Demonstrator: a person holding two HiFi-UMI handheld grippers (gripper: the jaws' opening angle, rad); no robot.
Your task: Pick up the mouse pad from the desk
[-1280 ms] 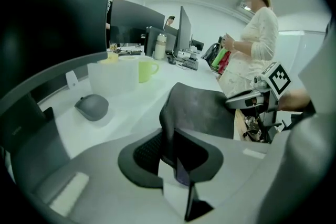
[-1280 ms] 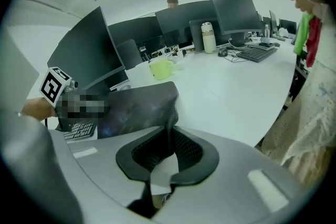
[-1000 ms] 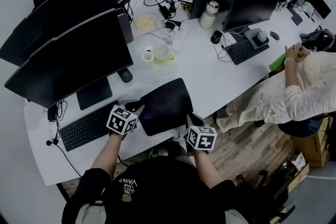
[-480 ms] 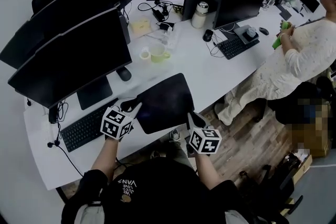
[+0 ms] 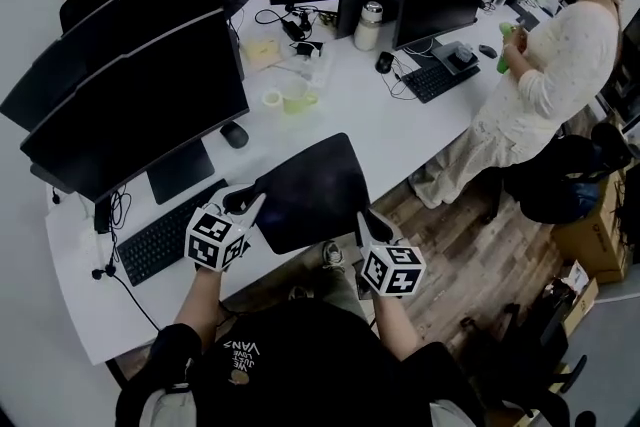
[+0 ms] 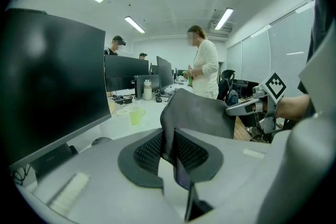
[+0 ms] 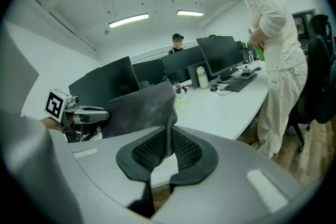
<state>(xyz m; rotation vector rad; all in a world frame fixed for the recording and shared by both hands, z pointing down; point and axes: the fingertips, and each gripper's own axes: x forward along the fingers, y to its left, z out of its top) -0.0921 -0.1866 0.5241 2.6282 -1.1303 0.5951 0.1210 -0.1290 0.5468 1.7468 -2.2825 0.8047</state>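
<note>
The black mouse pad (image 5: 309, 192) hangs in the air above the white desk (image 5: 400, 140), held by its two near corners and tilted up at the far edge. My left gripper (image 5: 252, 205) is shut on its near left corner. My right gripper (image 5: 363, 222) is shut on its near right corner. In the left gripper view the mouse pad (image 6: 202, 113) rises from between the pads, edge pinched, with the other gripper beyond it on the right. In the right gripper view the mouse pad (image 7: 142, 107) stands up between the pads the same way.
A black keyboard (image 5: 165, 233) lies left of the pad under a large monitor (image 5: 140, 110), with a mouse (image 5: 235, 134) behind. A green mug (image 5: 297, 96) and a white flask (image 5: 368, 26) stand farther back. A person in white (image 5: 545, 85) stands at the desk's right end.
Both grippers have risen with the mouse pad, lifting it off the desk. The person on the right has stood up and moved closer along the desk.
</note>
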